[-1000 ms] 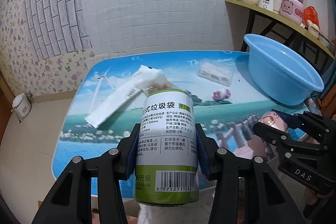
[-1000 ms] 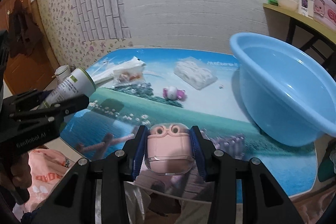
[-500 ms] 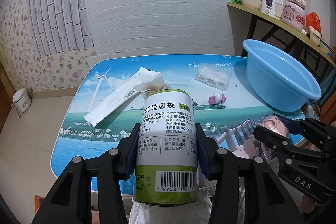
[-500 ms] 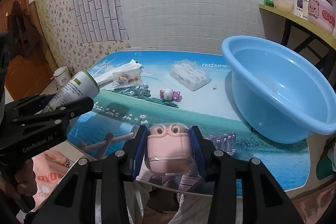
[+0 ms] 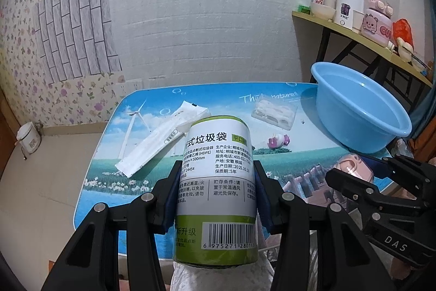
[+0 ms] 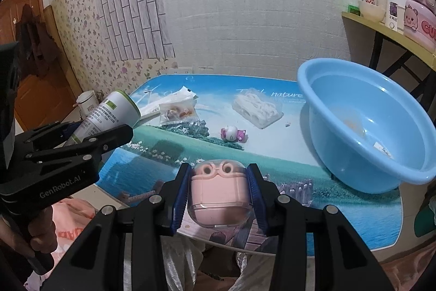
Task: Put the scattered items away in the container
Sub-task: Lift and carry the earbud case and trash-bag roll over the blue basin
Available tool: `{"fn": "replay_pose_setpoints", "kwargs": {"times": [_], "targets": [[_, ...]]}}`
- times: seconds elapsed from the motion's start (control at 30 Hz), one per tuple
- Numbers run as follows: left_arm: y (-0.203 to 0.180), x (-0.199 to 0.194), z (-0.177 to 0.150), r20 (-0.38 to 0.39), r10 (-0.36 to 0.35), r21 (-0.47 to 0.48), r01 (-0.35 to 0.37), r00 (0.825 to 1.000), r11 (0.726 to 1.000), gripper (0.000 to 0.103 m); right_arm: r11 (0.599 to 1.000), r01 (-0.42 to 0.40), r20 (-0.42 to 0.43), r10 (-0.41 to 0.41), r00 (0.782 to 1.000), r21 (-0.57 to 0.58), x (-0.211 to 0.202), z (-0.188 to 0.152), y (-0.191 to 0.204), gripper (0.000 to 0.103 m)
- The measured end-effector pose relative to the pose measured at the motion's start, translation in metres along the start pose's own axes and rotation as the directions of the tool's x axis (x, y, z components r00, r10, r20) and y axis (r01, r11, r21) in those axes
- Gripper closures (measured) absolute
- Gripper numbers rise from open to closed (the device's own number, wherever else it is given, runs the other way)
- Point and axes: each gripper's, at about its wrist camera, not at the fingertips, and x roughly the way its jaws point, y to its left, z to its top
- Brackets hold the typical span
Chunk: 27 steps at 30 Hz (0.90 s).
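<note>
My left gripper [image 5: 216,192] is shut on a white and green roll of trash bags [image 5: 216,176], held above the table's near edge; the roll [image 6: 111,113] also shows at the left of the right wrist view. My right gripper [image 6: 219,192] is shut on a pink case with goggle-like eyes [image 6: 219,191], near the front edge. The blue basin [image 6: 368,124] stands at the right of the table, nearly bare inside. On the table lie a long white packet [image 5: 160,138], a clear snack bag [image 6: 177,112], a clear blister pack [image 6: 257,108] and a small pink and white toy [image 6: 234,133].
The table [image 6: 272,154] has a printed landscape top and stands against a white brick-pattern wall. A shelf [image 5: 362,37] with cups and a pink appliance stands behind the basin. A small white bin [image 5: 28,139] sits on the floor at the left.
Both grippers have drawn back and up from the table with their objects still held; the table and basin look smaller and farther away now.
</note>
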Motion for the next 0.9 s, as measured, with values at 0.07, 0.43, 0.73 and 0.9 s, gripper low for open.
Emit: {"fn": "replay_pose_setpoints", "kwargs": {"times": [0.07,0.43,0.73,0.9], "targets": [[0.0,-0.002,0.004,0.008,0.0,-0.001,0.0,1.0,1.0,0.057,1.0,0.0,0.001,0.0,1.0,-0.002,-0.003,0.003,0.0,0.06],[-0.027,-0.02,0.058,0.11,-0.033,0.047,0.028,0.993,0.998,0.057,0.999,0.043,0.087,-0.044,0.995,0.009,-0.038,0.044,-0.015,0.06],[-0.072,-0.022,0.089,0.151,-0.102,0.095,0.089,0.983,0.992,0.057,0.993,0.105,0.124,-0.111,0.986,0.056,-0.057,0.058,-0.057,0.06],[-0.102,-0.016,0.102,0.153,-0.138,0.123,0.12,0.979,0.985,0.057,0.988,0.127,0.13,-0.138,0.982,0.085,-0.067,0.056,-0.084,0.06]]}}
